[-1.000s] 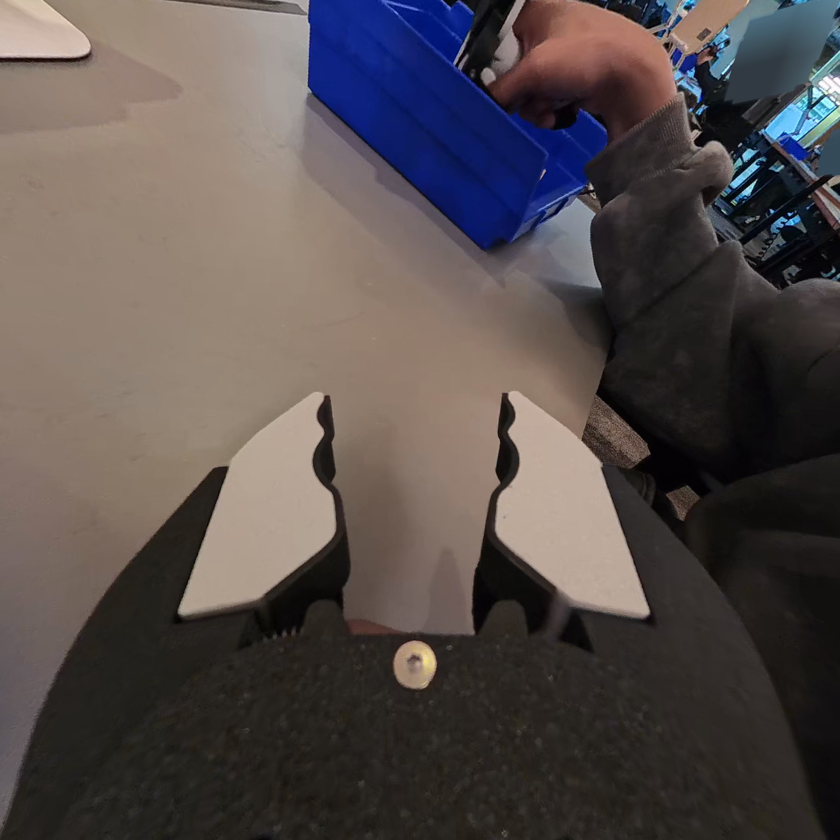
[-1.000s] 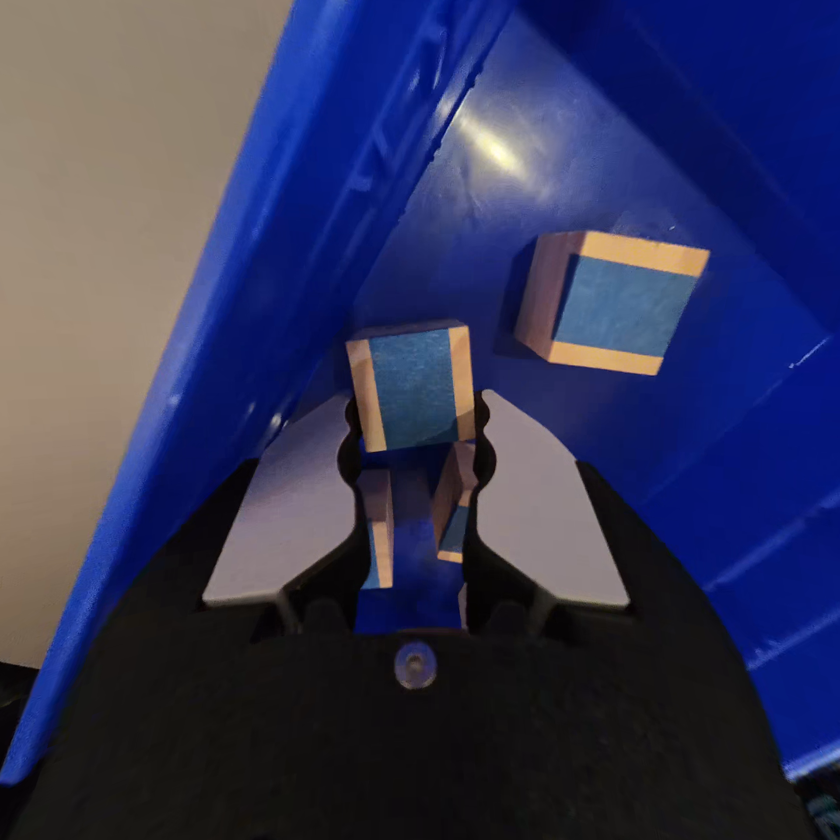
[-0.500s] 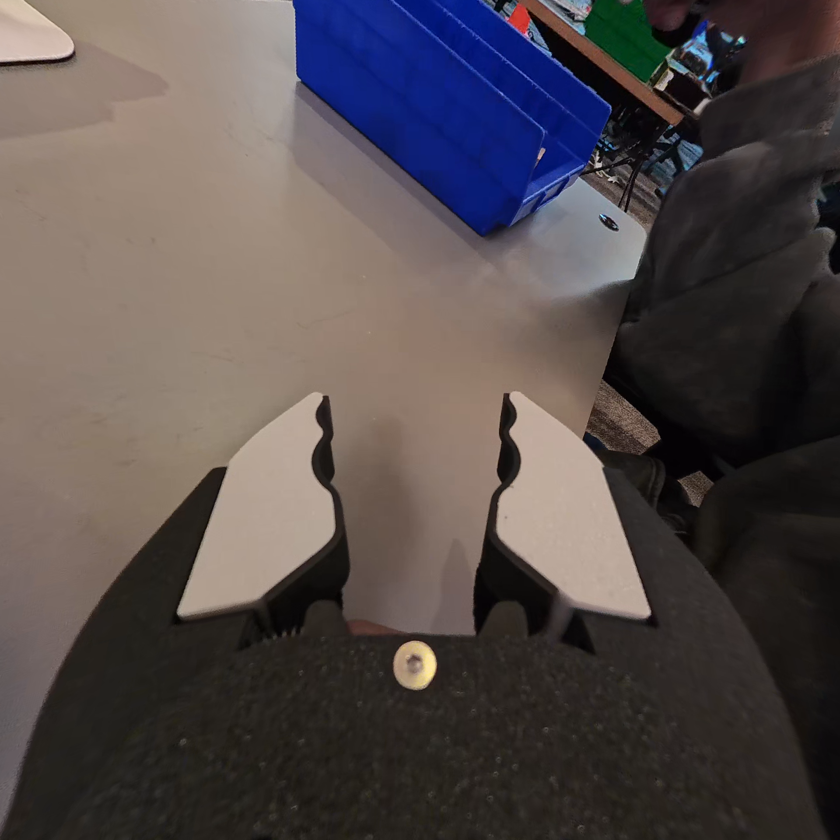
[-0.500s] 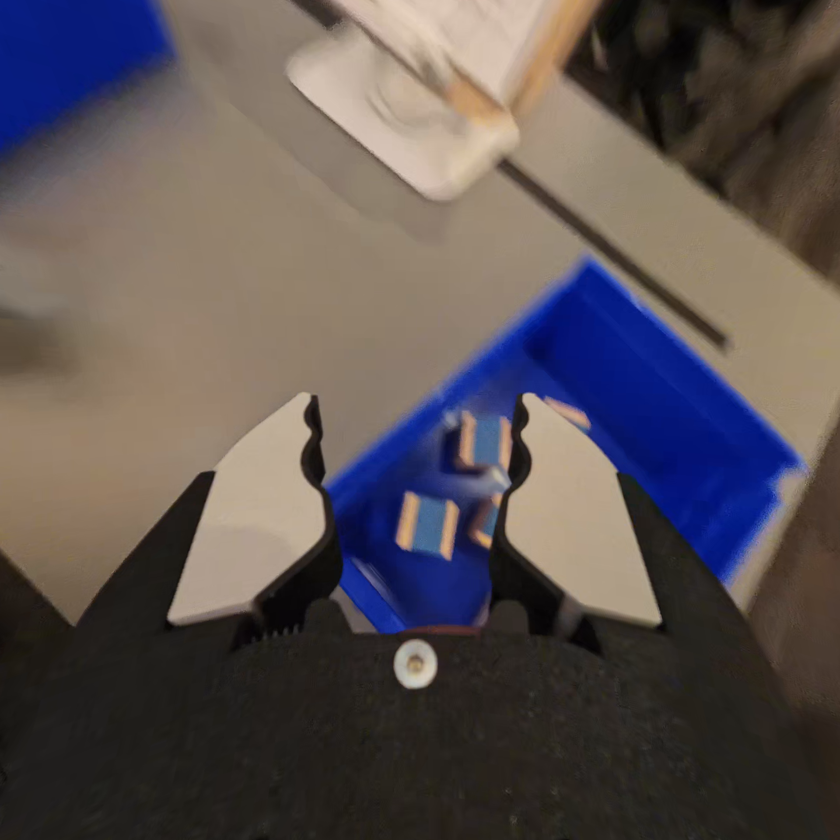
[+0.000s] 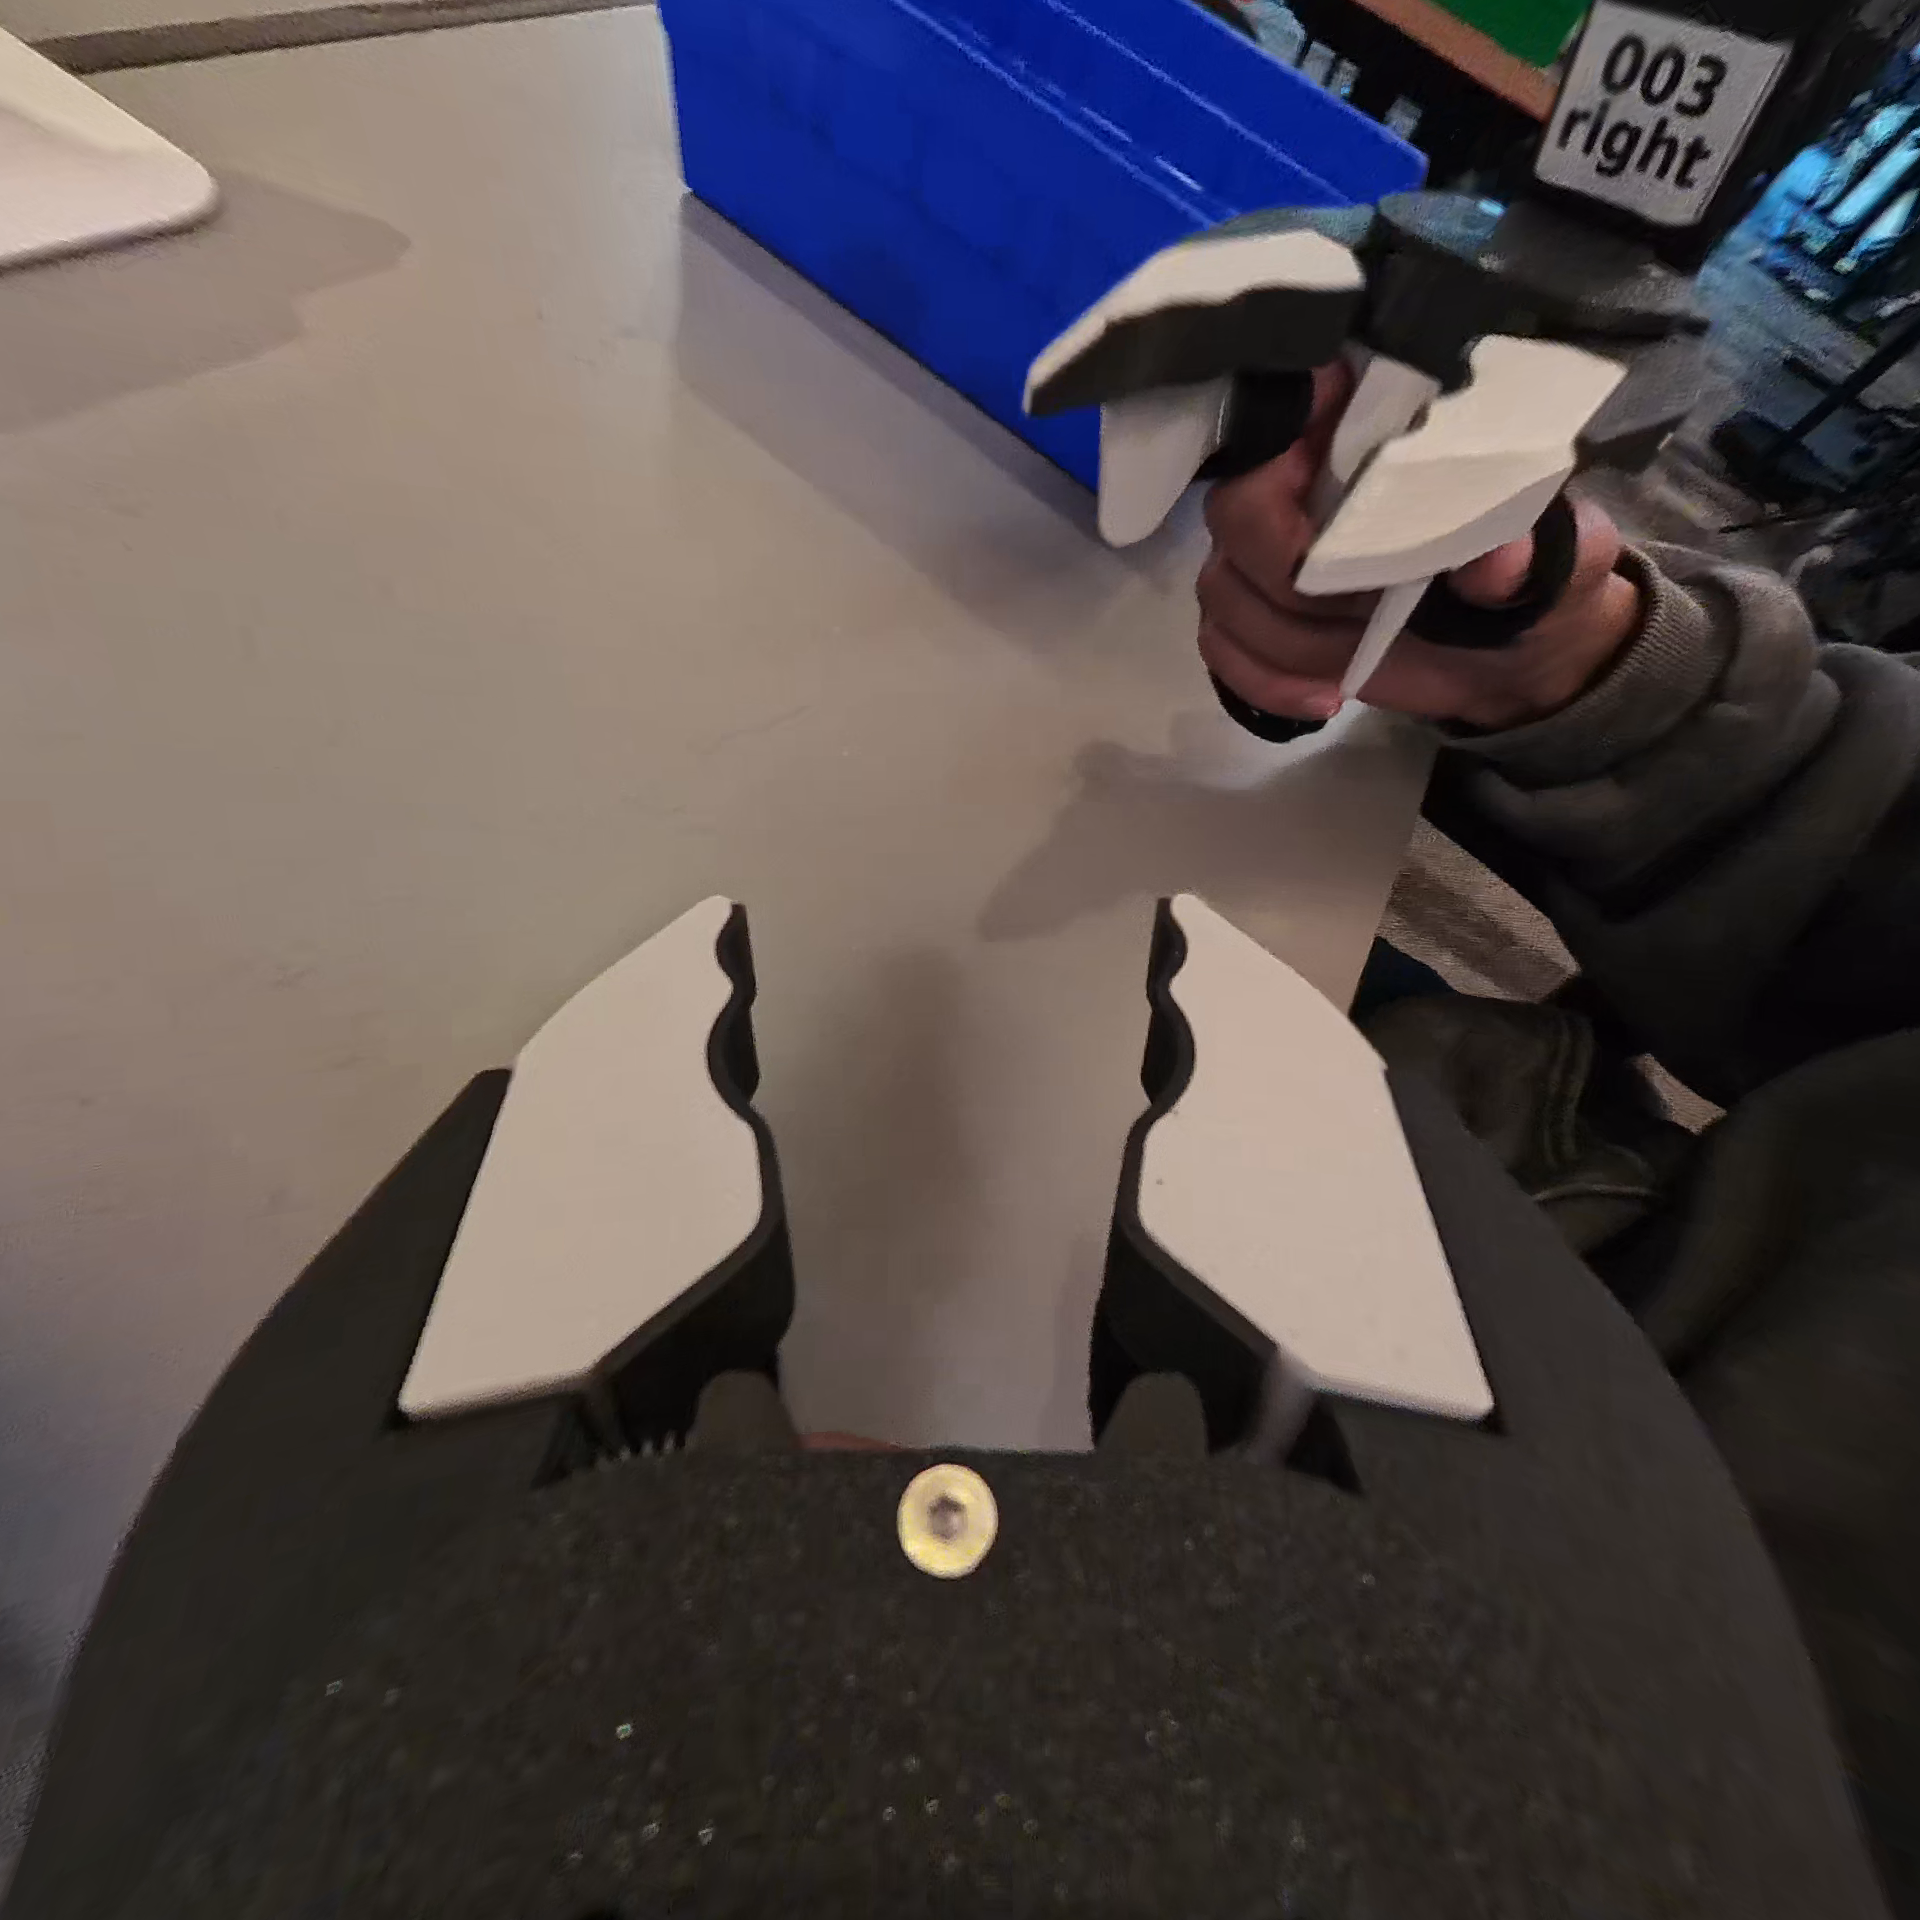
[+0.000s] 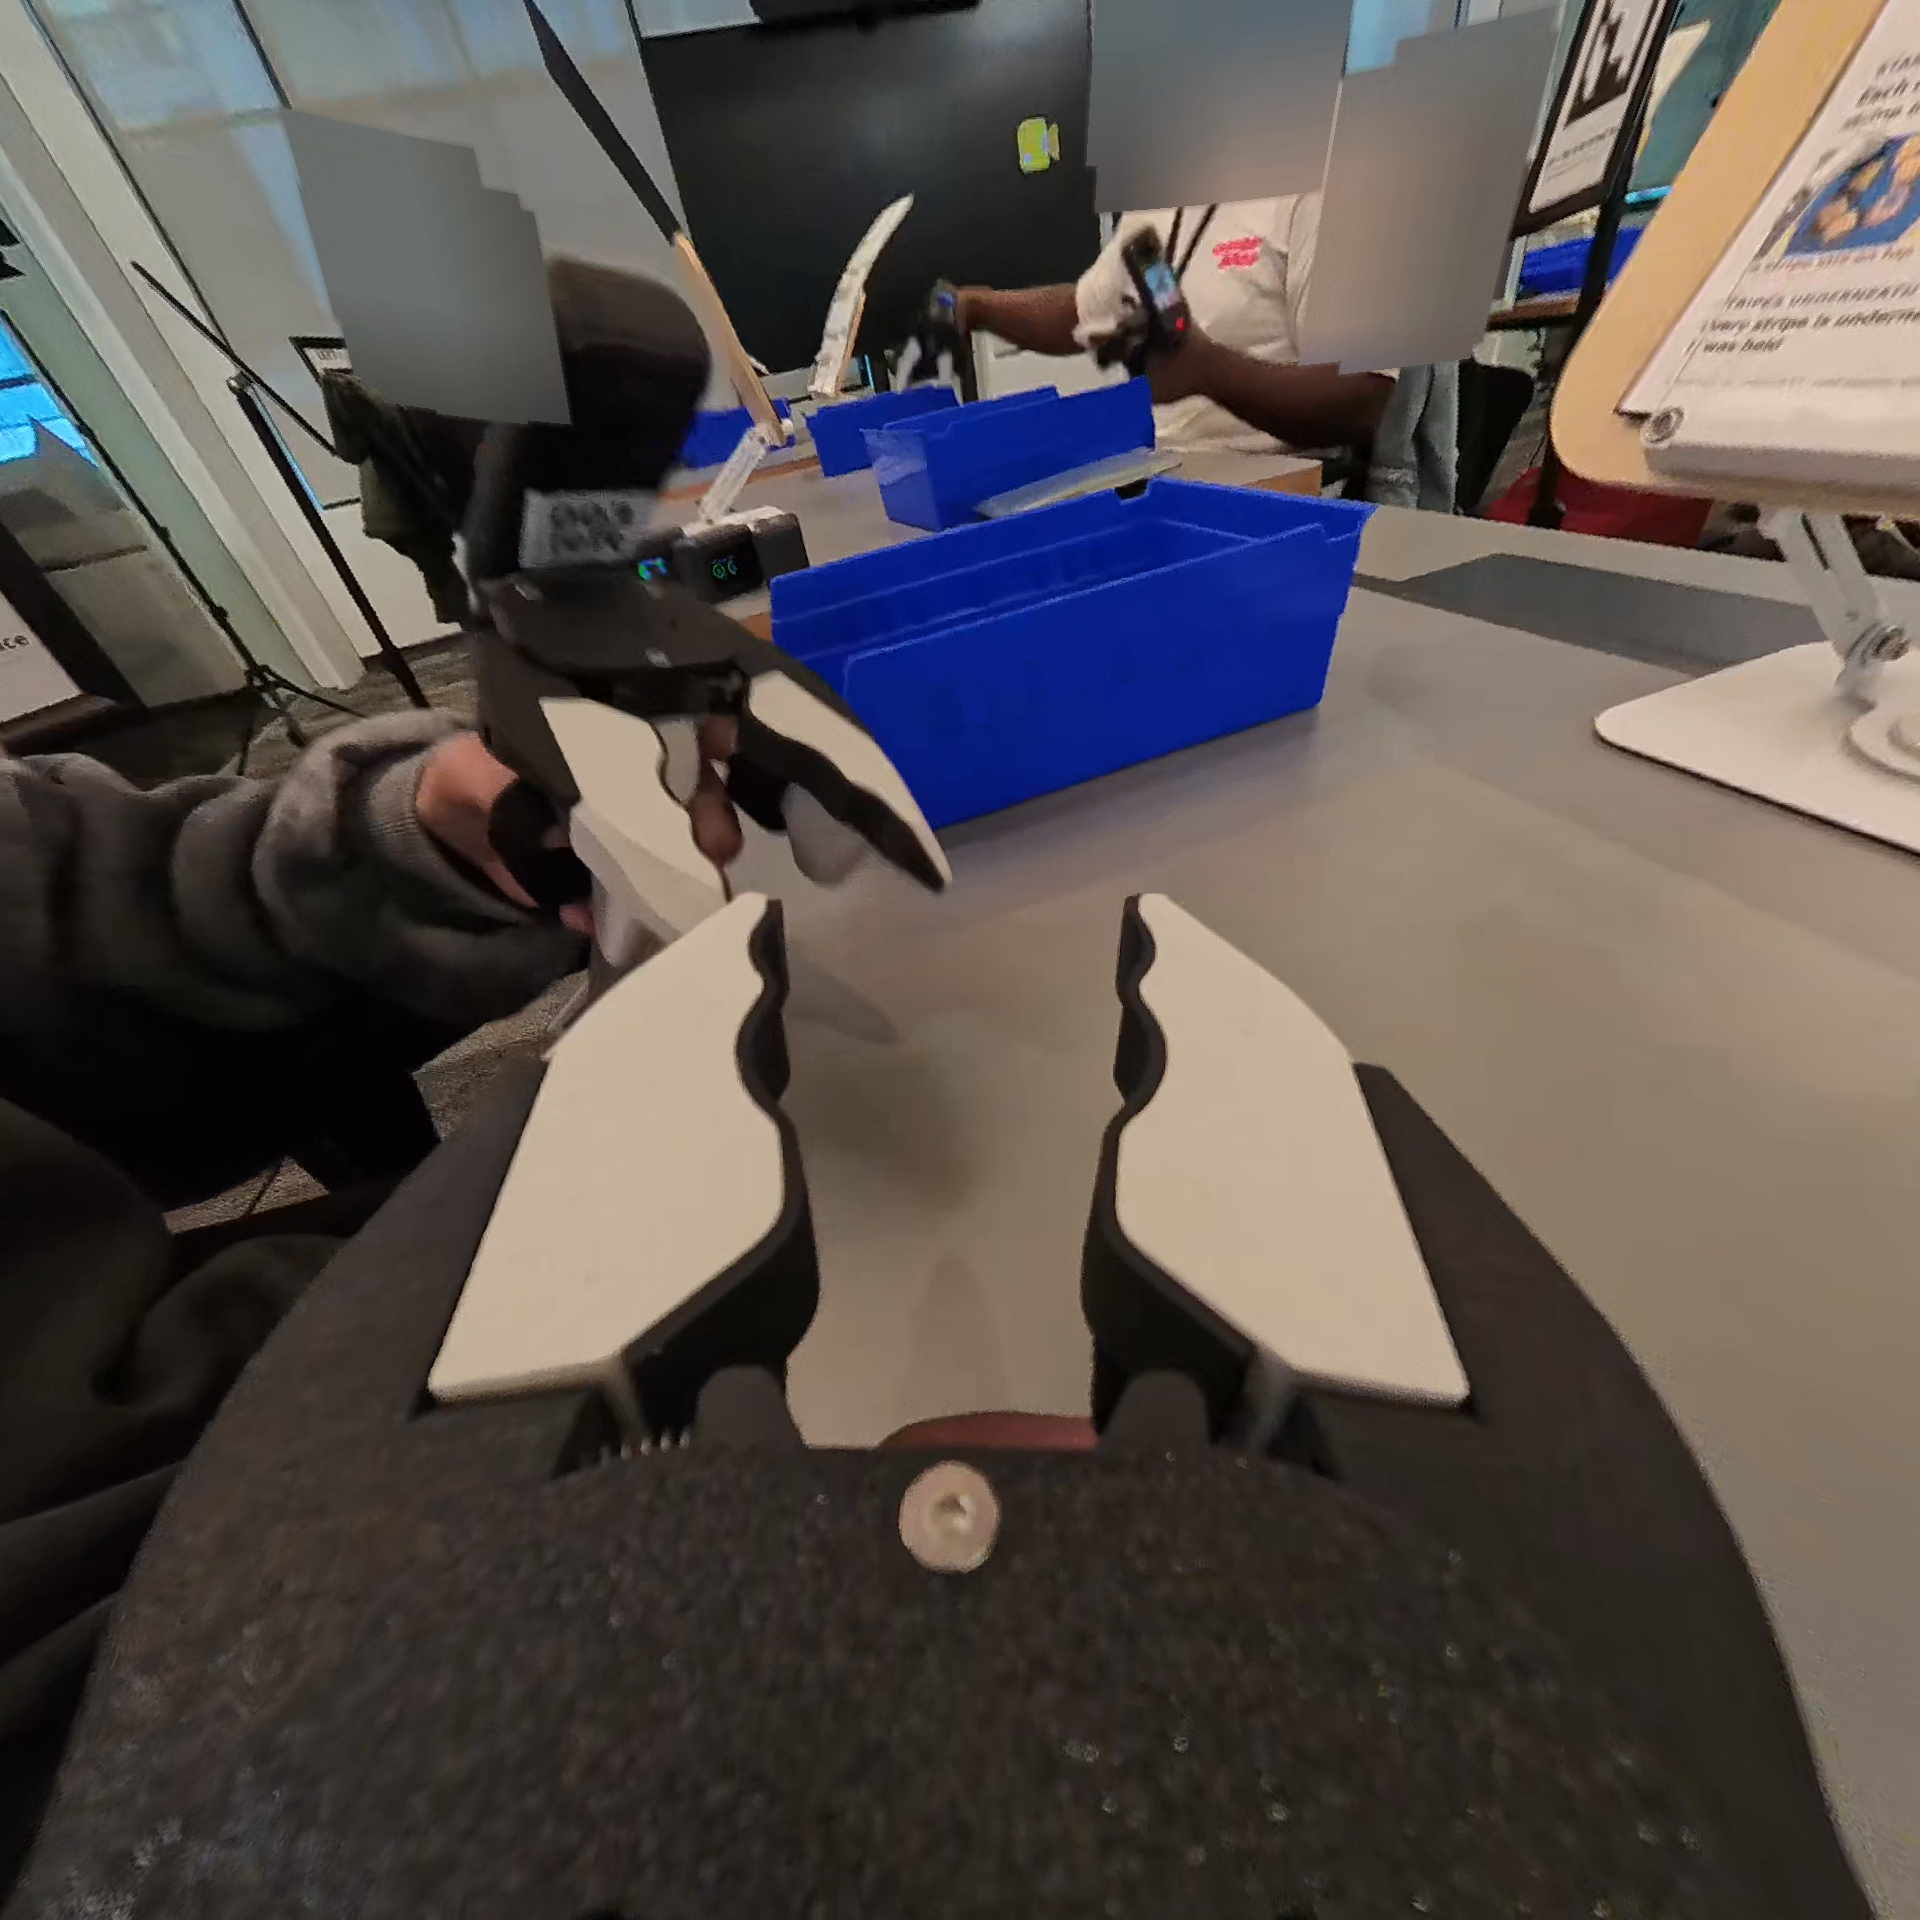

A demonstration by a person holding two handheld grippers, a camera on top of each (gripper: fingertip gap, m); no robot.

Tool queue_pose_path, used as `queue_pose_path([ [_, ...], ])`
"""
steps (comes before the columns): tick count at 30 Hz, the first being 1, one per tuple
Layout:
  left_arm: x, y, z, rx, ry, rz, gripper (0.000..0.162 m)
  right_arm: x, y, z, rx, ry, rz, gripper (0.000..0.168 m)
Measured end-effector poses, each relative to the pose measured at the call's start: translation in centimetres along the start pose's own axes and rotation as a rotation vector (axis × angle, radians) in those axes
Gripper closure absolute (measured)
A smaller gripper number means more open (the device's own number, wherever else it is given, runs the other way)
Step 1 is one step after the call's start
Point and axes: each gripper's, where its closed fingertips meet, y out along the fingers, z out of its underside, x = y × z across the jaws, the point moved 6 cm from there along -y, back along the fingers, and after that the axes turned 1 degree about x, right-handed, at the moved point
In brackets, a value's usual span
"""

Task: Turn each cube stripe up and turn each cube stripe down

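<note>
The flat grey tabletop (image 5: 436, 644) fills most of both wrist views. On it, at 1 o'clock in the left wrist view and at 12 o'clock in the right wrist view, stands the long blue plastic bin (image 5: 935, 208) with a divider wall; its interior is hidden in both views, so the cubes are not visible and their stripe orientation cannot be told. A white stand base (image 6: 1766, 748) carrying a tilted board with a printed sheet sits on the table at 2 o'clock in the right wrist view.

The left gripper (image 5: 951, 935), black body with two grey-white finger plates, hovers low over bare table; its jaws are spread with nothing between them. The right gripper (image 6: 951, 925), of the same build, also hovers over bare table with jaws spread and empty. Each gripper appears in the other's view, held by a hand (image 5: 1340, 623) in a grey sleeve (image 5: 1662, 748), near the bin's nearest corner but apart from it.
</note>
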Motion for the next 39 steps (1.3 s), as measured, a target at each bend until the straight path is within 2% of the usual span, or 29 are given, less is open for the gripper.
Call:
queue_pose_path([
  [4,3.9,-6.3,-4.4,-0.085,-0.017,-0.203,0.092,-1.0,-0.2,0.4,0.053,-0.003,0.048,0.11],
  [6,7.1,-9.8,-6.4,-0.063,-0.065,-0.263,0.092,-1.2,-0.2,0.8,0.073,0.013,0.047,0.111],
  [10,18.3,-14.3,-6.3,0.278,-0.251,-0.678,0.092,-1.1,0.2,1.4,0.096,0.01,0.048,0.112],
  [12,23.2,-15.1,-5.3,0.414,-0.415,-0.771,0.093,-0.9,0.4,1.6,0.115,-0.001,0.037,0.113],
  [14,26.7,-14.8,-4.7,0.461,-0.552,-0.76,0.095,-0.7,0.5,1.8,0.124,-0.011,0.033,0.114],
  [18,31.9,-14.8,-3.9,0.558,-0.64,-0.877,0.096,-0.4,0.5,1.9,0.138,-0.024,0.018,0.115],
  [23,34.9,-13.7,-3.0,0.64,-0.707,-0.909,0.096,-0.5,0.1,2.0,0.146,-0.033,0.025,0.116],
  [32,36.7,-12.2,0.0,0.687,-0.752,-0.908,0.101,-1.1,0.1,2.3,0.167,-0.013,0.01,0.117],
  [33,36.9,-12.3,0.0,0.693,-0.729,-0.938,0.113,-1.1,0.2,2.4,0.171,-0.013,0.008,0.117],
  [34,36.9,-12.4,-0.1,0.684,-0.702,-0.939,0.118,-1.0,0.2,2.4,0.173,-0.014,0.007,0.117],
  [39,35.6,-12.6,-2.0,0.607,-0.69,-0.838,0.118,-1.1,0.2,2.6,0.179,-0.013,0.006,0.118],
])
